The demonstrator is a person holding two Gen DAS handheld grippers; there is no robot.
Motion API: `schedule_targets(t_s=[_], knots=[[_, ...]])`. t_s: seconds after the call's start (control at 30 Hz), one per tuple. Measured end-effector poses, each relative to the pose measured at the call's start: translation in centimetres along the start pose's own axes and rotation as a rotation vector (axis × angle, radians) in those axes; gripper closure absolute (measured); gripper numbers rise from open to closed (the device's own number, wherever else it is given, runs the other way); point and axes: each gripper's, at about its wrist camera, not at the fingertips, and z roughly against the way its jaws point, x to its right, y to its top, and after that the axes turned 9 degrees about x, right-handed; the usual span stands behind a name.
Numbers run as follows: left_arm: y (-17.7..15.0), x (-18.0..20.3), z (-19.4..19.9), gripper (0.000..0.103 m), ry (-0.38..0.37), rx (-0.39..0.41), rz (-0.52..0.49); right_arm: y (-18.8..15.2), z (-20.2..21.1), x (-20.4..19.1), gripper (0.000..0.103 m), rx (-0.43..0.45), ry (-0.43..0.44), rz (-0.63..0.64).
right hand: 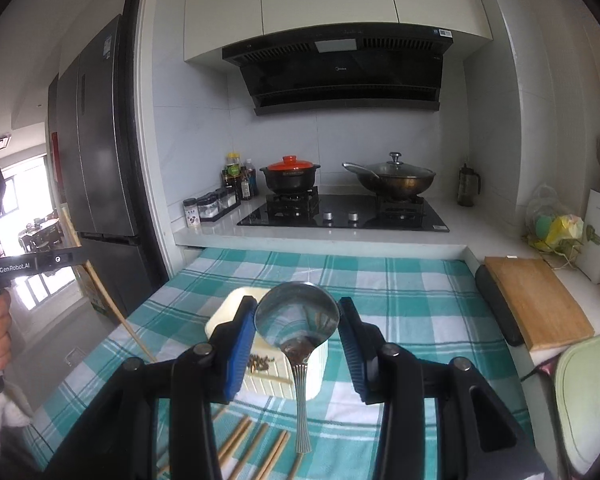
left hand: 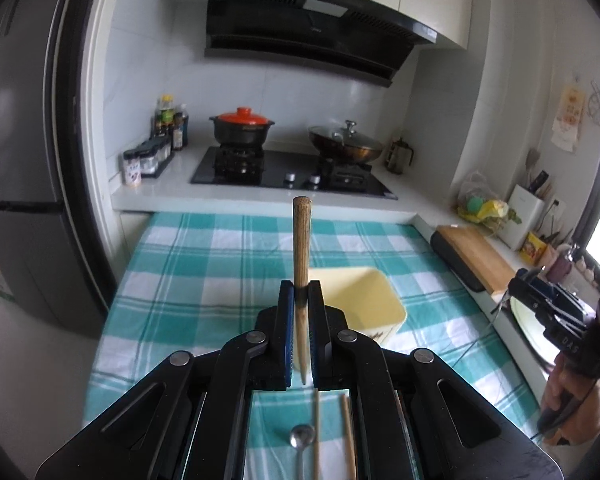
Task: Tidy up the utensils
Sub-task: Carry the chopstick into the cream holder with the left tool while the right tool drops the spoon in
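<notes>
I read soft, even daylight in both wrist views, with blown-out glare from a window at far left. Fisheye bending darkens the corners. The spoon bowl mirrors the room; nearest parts blur.

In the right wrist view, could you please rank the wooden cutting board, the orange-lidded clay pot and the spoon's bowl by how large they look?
1. wooden cutting board, largest in the picture.
2 and 3. spoon's bowl and orange-lidded clay pot look about alike; the bowl sits right at the camera, so I would not rank them.
</notes>
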Motion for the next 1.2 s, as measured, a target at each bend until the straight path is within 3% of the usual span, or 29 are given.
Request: schedule_targets(t_s=[0.17, 0.3, 0.37, 0.63, 0.8, 0.83, 0.9, 0.93, 0.97, 1.1, 1.2], knots=[[3.6, 1.8, -4.4, 0.098, -0.007, 0.058, -0.014, 4.1, -4.0, -0.7, 0.061, 0.062, 0.023, 0.024], [3.4, 2.9, -9.2, 0.098, 0.015, 0.049, -0.030, 4.3, -8.3, -0.6, 0.061, 0.064, 0.039, 0.004], [2.4, 2.9, -11.9, 0.098, 0.019, -0.003, -0.027, 3.3, -10.7, -0.4, 0.061, 0.025, 0.036, -0.012], [-3.5, 2.5, -20.5, 0.098, 0.008, -0.249, 0.012, -3.6, -19.8, 1.8, 0.061, -0.277, 0.010, -0.135], [-4.0, 3.1, -22.8, 0.097, 0.052, -0.260, -0.010, -5.9, -23.8, 2.9, 0.061, -0.370, -0.002, -0.179], [-3.9, 3.1, -23.2, 0.094, 0.063, -0.264, -0.007, -6.0, -24.4, 3.0, 0.060, -0.382, -0.001, -0.189], [-3.5, 2.9, -23.5, 0.075, 0.090, -0.264, 0.004, -5.9, -25.1, 3.2, 0.053, -0.391, -0.006, -0.210], [-3.3, 2.7, -23.4, 0.057, 0.101, -0.260, 0.016, -5.6, -25.1, 3.3, 0.044, -0.384, -0.007, -0.218], [-3.0, 2.4, -22.8, 0.049, 0.106, -0.251, 0.030, -5.1, -24.6, 3.4, 0.043, -0.368, -0.005, -0.228], [-2.4, 1.1, -18.6, 0.045, 0.088, -0.242, 0.015, -2.1, -20.2, 3.4, 0.043, -0.306, 0.021, -0.221], [-3.8, -0.4, -13.8, 0.031, 0.077, -0.270, -0.026, -0.9, -14.9, 2.9, 0.042, -0.292, 0.066, -0.161]])
